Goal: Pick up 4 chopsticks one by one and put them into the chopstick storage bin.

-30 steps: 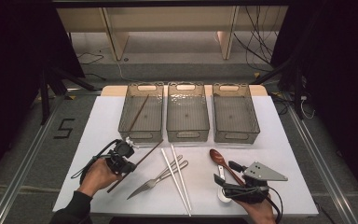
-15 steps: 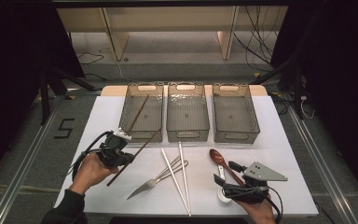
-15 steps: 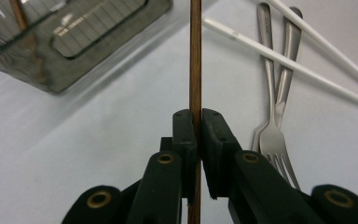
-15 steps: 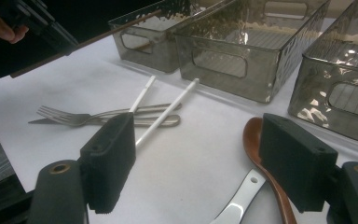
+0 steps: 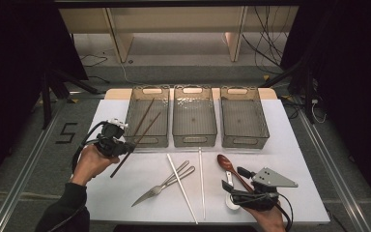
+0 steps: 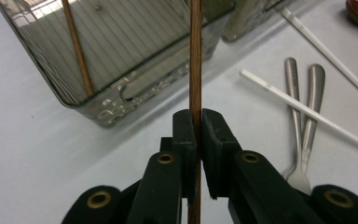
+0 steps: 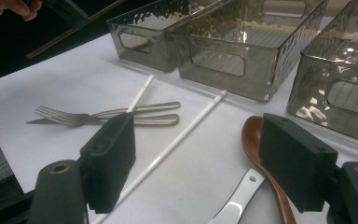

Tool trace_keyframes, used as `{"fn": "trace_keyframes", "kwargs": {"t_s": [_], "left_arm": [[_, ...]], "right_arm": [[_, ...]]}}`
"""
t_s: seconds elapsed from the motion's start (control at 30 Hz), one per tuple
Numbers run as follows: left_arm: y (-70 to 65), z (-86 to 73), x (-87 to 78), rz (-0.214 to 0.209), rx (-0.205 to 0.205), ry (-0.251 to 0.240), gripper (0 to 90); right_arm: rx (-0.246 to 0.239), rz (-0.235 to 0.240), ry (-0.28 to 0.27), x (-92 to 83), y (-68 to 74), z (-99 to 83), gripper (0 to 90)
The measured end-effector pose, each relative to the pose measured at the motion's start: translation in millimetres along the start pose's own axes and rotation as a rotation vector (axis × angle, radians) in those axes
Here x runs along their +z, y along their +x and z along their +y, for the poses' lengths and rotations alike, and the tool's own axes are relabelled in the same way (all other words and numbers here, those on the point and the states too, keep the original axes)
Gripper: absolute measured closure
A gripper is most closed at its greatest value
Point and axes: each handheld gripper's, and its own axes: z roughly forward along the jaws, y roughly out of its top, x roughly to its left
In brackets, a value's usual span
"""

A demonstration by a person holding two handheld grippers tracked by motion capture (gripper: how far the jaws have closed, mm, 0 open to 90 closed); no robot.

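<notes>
Left gripper view, left gripper clamping brown chopstick

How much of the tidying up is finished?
One brown wooden chopstick already lies in the left clear plastic bin. The left gripper is clamped on the second brown chopstick beside that bin. The two white chopsticks, metal fork and brown wooden spoon remain on the table.

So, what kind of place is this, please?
Probably a lab or recording workspace, not a kitchen: a white table stands between dark curtains, loose cables lie on the floor behind it, and three identical bins are lined up for sorting cutlery.
</notes>
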Motion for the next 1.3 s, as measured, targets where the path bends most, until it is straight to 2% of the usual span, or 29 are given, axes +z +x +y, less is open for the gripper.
{"fn": "trace_keyframes", "kwargs": {"t_s": [0.23,0.53,0.9,1.13,1.3], "left_arm": [[13.4,16.9,-2.9,0.010,-0.035,-0.038,84.1],[27.9,42.4,-0.6,0.026,-0.060,-0.069,84.1],[36.8,69.2,1.9,0.049,-0.064,-0.116,84.1],[48.2,84.8,14.5,0.060,-0.087,-0.144,84.1],[52.6,93.8,23.5,0.068,-0.082,-0.144,84.1]], "right_arm": [[0.000,0.001,-0.001,0.1,-0.1,0.1,28.3],[0.002,0.002,-0.001,0.2,-0.5,0.0,28.3],[0.005,0.004,-0.003,0.3,-1.2,-0.1,28.3],[0.002,0.006,-0.005,0.0,-1.5,-0.1,28.3],[0.003,0.009,-0.004,0.2,-1.3,-0.2,28.3]]}}
